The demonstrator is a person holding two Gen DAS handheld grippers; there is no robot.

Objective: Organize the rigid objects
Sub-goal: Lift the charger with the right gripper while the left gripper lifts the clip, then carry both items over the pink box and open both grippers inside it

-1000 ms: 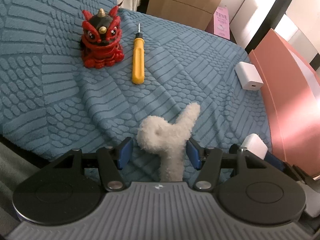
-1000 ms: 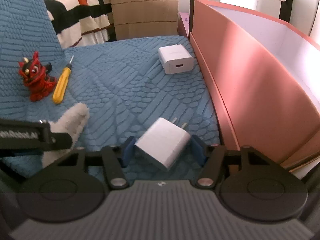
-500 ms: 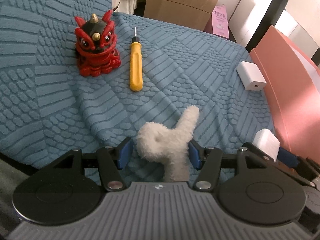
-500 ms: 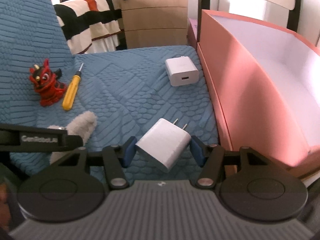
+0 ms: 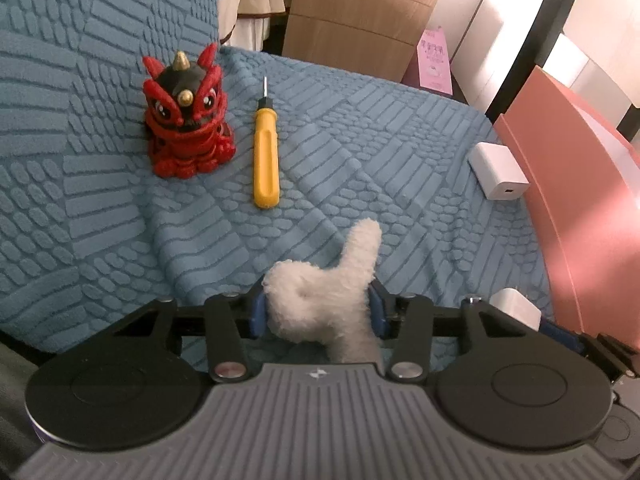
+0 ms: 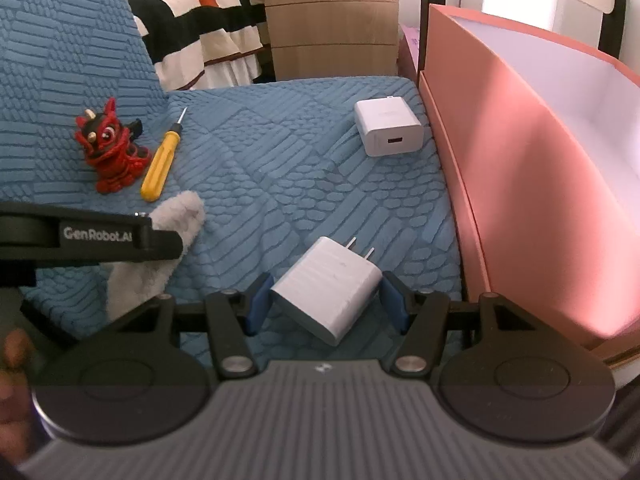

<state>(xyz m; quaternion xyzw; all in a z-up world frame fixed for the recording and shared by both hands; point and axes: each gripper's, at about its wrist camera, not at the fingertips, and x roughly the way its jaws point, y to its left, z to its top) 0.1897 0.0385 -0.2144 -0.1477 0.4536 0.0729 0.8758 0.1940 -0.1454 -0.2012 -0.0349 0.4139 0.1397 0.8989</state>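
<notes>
Left claw (image 5: 317, 309) is closing, blue pads already squeezing the white plush piece (image 5: 325, 300) — soft, feather-light, it compresses. Right claw (image 6: 325, 307) pinches the white charger (image 6: 327, 288) by its flat sides over the blue bed cover (image 6: 280, 168): rigid, slick plastic, so keep clear of the prongs.

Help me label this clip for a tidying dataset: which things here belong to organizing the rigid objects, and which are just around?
Part of the job:
- held charger
- second charger
- yellow screwdriver
- red lion figurine
- pink box

Just around:
- white plush piece, soft, left jaws closing on it
- blue cover
- wooden cabinet
- striped bedding
</notes>
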